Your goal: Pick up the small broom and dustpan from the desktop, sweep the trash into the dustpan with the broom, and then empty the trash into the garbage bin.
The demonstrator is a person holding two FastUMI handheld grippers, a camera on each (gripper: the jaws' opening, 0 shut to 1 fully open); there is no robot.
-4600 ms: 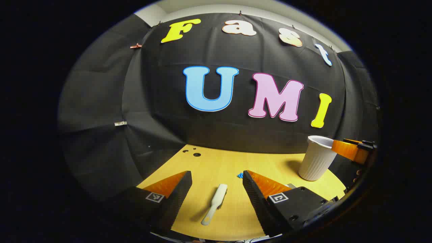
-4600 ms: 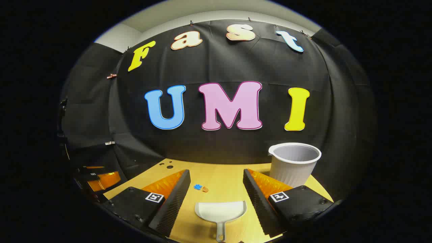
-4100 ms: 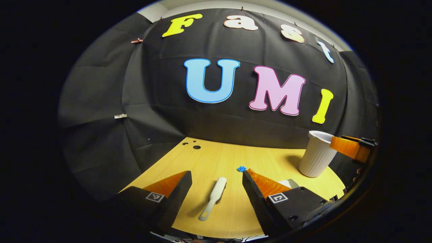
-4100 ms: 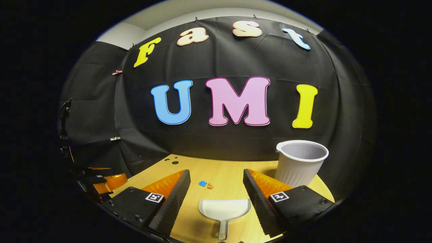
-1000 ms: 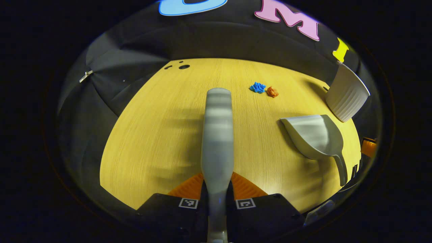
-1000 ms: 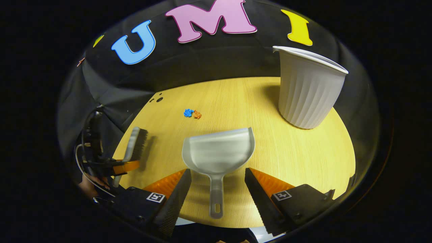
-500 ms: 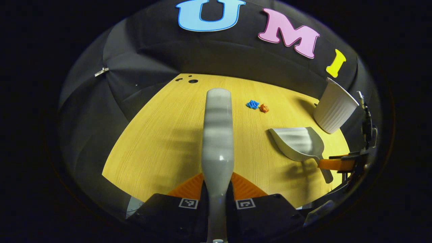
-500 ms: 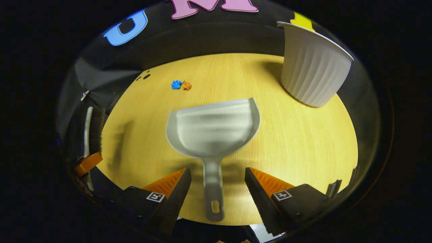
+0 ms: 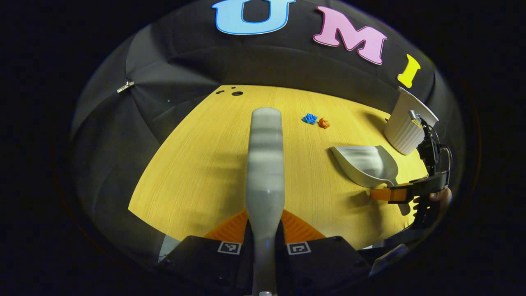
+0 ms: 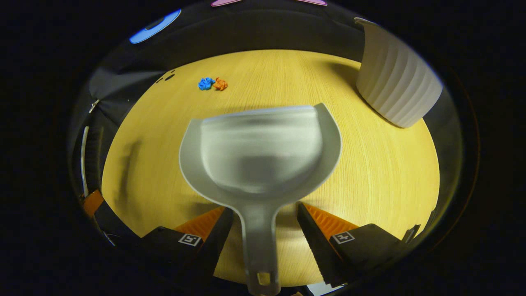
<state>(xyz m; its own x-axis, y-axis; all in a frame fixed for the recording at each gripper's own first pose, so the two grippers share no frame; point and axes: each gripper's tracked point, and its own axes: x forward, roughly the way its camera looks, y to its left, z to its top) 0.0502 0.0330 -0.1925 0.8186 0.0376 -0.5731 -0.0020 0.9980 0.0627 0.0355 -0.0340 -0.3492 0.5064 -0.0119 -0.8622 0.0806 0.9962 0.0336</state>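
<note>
Left gripper view: firmly clamped in the left gripper [image 9: 265, 246], the broom [image 9: 265, 164] juts forward above the desk [image 9: 197, 164]; a loose grip could let it twist. Blue and orange trash [image 9: 315, 121] lies ahead, near the bin [image 9: 404, 127].

Right gripper view: the right gripper [image 10: 265, 230] stands wide, the dustpan [image 10: 259, 152] handle between its fingers, untouched. Closing off-centre might skid the pan.

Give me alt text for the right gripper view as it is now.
The right gripper sits open around the handle of a grey dustpan on a yellow wooden desktop. Beyond it lie a blue scrap and an orange scrap, with a ribbed white bin at the far right.
</note>
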